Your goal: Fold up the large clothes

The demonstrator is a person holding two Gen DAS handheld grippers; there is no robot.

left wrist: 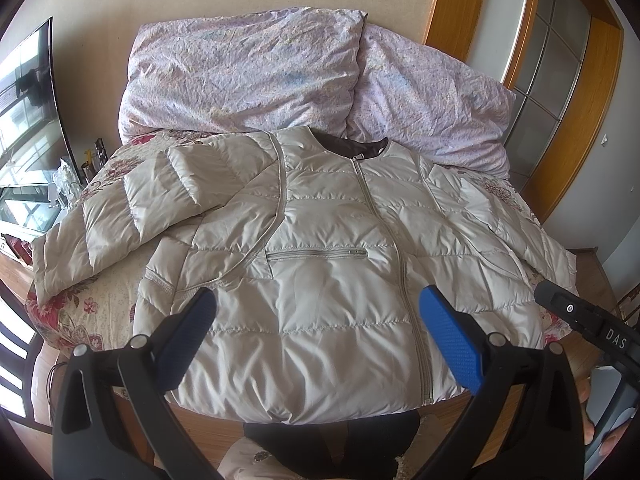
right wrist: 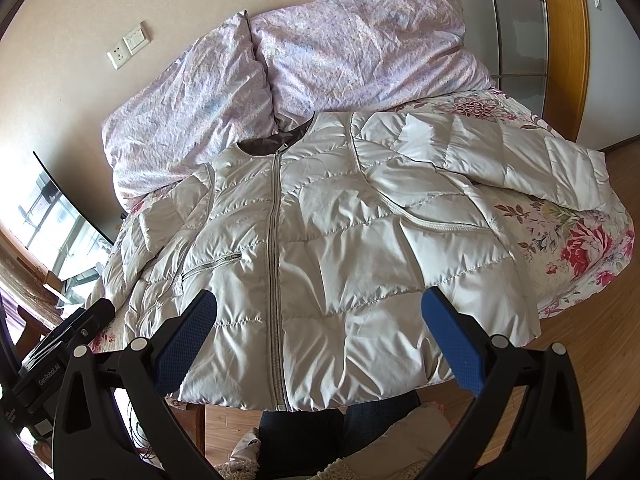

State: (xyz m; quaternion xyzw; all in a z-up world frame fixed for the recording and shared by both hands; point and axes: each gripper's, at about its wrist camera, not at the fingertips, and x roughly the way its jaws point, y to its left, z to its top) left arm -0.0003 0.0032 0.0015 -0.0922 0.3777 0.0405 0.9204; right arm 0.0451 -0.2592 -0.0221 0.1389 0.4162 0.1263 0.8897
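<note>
A cream quilted puffer jacket (left wrist: 320,248) (right wrist: 320,248) lies front up on the bed, zipped, collar toward the pillows. Its left sleeve (left wrist: 120,216) spreads out over the floral cover; its right sleeve (right wrist: 500,152) stretches toward the bed's right edge. My left gripper (left wrist: 318,316) hovers open above the hem, blue pads wide apart with nothing between them. My right gripper (right wrist: 318,316) is likewise open over the hem near the zipper (right wrist: 274,280). The right gripper's body (left wrist: 580,320) shows at the right of the left wrist view, and the left gripper's body (right wrist: 64,340) at the left of the right wrist view.
Two lilac pillows (left wrist: 248,72) (right wrist: 360,48) lean against the wall at the bed's head. A floral bedspread (right wrist: 580,248) covers the bed. A glass cabinet (left wrist: 28,120) stands left, a wooden door frame (left wrist: 580,120) right. A person's legs (right wrist: 340,432) are at the foot.
</note>
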